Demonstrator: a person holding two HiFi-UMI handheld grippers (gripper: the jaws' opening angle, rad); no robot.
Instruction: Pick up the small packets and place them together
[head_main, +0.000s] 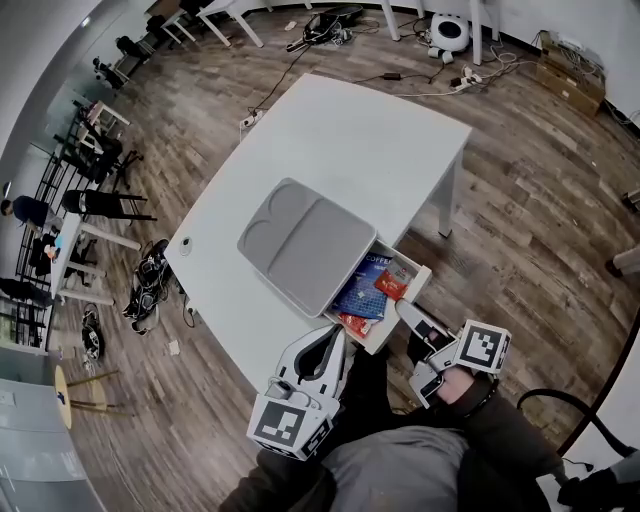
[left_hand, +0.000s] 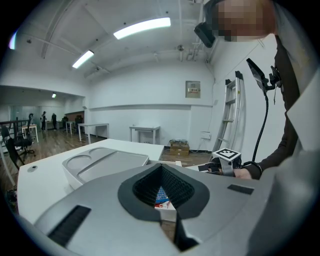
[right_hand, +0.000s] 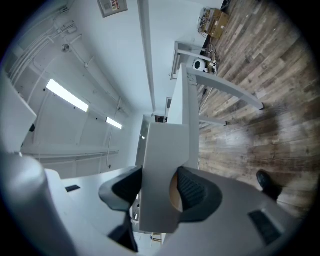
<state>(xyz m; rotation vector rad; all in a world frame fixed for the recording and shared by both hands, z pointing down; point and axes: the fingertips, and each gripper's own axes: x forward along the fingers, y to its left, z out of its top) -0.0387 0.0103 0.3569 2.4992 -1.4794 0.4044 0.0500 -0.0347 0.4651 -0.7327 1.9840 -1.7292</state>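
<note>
Small packets (head_main: 372, 290) lie inside the open drawer (head_main: 412, 263) of the worktop (head_main: 350, 140). Our right gripper (head_main: 405, 310) has its jaws clamped on the drawer's front wall. Our left gripper (head_main: 334, 338) is just beside the drawer, jaws together and empty.

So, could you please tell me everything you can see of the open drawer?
The drawer is a shallow white box with thin, plain walls, probably plastic. It is pulled out from under the grey unit and juts past the edge of the table. Inside lie a blue packet and red packets. The right gripper is clamped on its front wall, one pad on each face.
</note>
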